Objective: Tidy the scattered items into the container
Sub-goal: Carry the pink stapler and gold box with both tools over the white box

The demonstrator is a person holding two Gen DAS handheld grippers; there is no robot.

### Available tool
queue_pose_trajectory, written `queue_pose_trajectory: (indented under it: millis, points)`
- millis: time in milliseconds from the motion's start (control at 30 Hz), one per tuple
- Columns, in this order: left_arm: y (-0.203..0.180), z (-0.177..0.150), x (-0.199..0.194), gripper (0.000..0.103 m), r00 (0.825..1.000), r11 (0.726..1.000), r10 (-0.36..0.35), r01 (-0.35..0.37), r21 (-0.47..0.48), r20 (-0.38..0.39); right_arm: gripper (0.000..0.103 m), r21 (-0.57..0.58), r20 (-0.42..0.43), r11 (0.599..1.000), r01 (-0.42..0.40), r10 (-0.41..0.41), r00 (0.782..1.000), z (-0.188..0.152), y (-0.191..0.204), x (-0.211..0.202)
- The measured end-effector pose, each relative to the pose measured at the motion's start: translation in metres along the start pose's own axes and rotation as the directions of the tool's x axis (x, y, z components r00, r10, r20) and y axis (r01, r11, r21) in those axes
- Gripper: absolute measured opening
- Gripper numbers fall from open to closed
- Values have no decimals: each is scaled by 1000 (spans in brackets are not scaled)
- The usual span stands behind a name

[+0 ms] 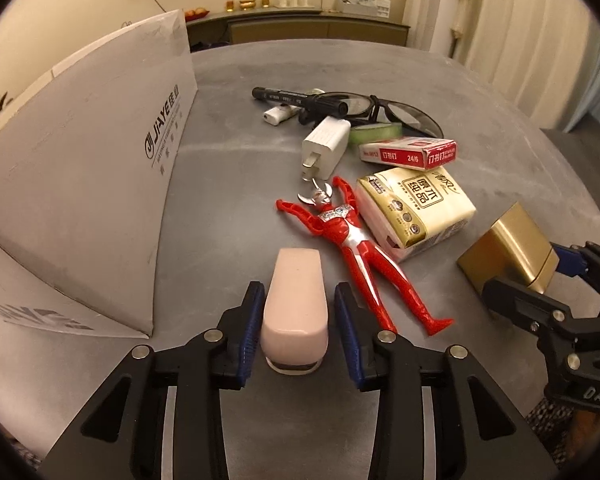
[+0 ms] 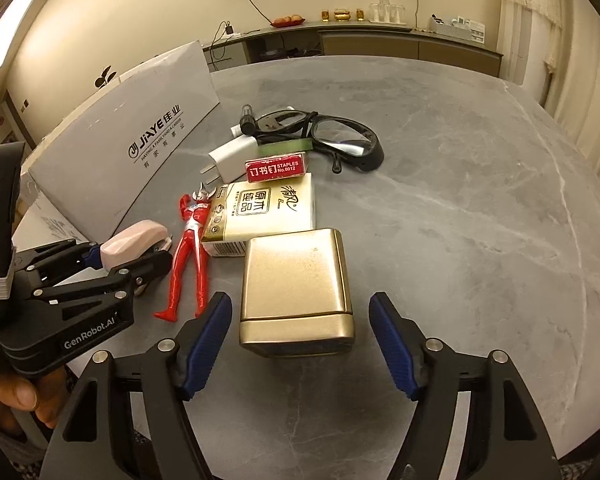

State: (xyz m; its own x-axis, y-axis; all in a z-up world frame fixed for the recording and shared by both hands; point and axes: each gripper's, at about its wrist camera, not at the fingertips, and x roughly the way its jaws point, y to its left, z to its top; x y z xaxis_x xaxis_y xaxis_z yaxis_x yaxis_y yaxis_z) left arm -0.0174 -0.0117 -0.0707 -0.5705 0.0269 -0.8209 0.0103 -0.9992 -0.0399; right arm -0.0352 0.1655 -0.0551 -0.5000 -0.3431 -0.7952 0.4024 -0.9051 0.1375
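I had L gripper (image 1: 296, 322) part-open astride the pink stapler (image 1: 296, 304), pads not yet touching. R gripper (image 2: 300, 344) gaped wide round the gold tin (image 2: 296, 276). Risk: tin's slick sides slipping from the pads before reaching the box (image 1: 80, 168).

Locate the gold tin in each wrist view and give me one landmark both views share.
Left wrist view: the gold tin sits at the right edge, between the right tongs.
Right wrist view: it sits at lower centre, between the open fingers, with gaps on both sides.
Shared landmark: the tissue pack, beside the tin.
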Motion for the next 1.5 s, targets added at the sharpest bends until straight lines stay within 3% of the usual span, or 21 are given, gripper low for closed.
queue_pose_trajectory:
  millis: [33,300,800,1233,1500]
  points:
    - [2,1,-3,27,1000,1000,-10,10,-9,8,51,3,2,1000,-6,6,1000,0,0,-2]
    - [12,10,-36,27,992,996,-64,71,-63,105,51,10,40,1000,-26,26,999,1,0,-18]
    - [25,26,-72,27,973,987,-103,125,-98,207,51,-30,47,998,-52,54,997,3,24,-21]
    - [42,30,-89,27,960,978,-117,156,-137,253,51,-57,54,996,-65,68,996,8,46,-19]
    - [60,34,-100,27,954,970,-103,160,-185,283,51,-61,108,995,-79,85,990,22,55,-31]
